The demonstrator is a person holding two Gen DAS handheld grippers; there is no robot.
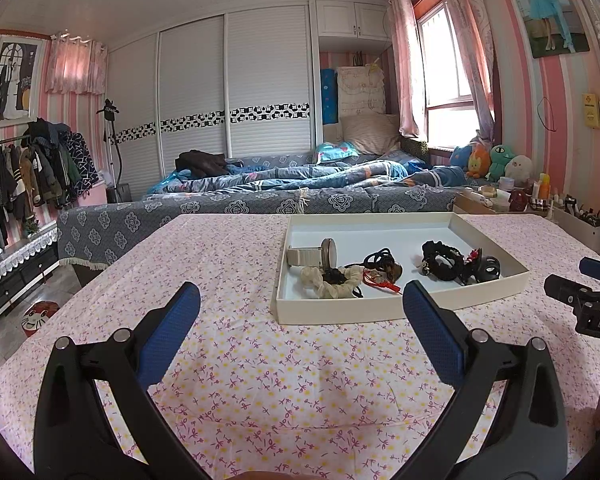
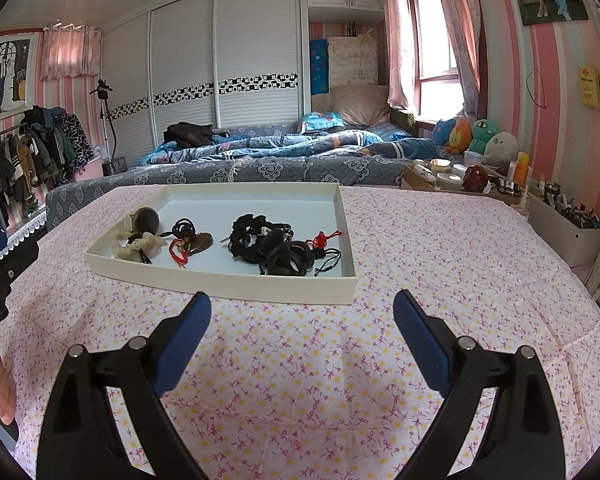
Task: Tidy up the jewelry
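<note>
A shallow white tray [image 1: 384, 312] [image 2: 220, 276] lies on the floral tablecloth [image 1: 236, 368]. In it are a watch with a white strap [image 1: 312, 256], a cream scrunchie [image 1: 332, 282] [image 2: 134, 242], a red and black cord piece [image 1: 382, 270] [image 2: 186, 240], and a heap of black hair ties and clips [image 1: 456, 266] [image 2: 272, 246]. My left gripper [image 1: 300, 296] is open and empty, just short of the tray's near wall. My right gripper [image 2: 302, 306] is open and empty, in front of the tray's near right corner; it also shows at the left wrist view's right edge [image 1: 588, 300].
A box of cosmetics and jars [image 2: 460, 180] stands at the table's far right, with a white bin of small items [image 2: 572, 224] beside it. A bed with blue bedding [image 1: 260, 192] lies behind the table. A clothes rack [image 1: 24, 168] stands at the left.
</note>
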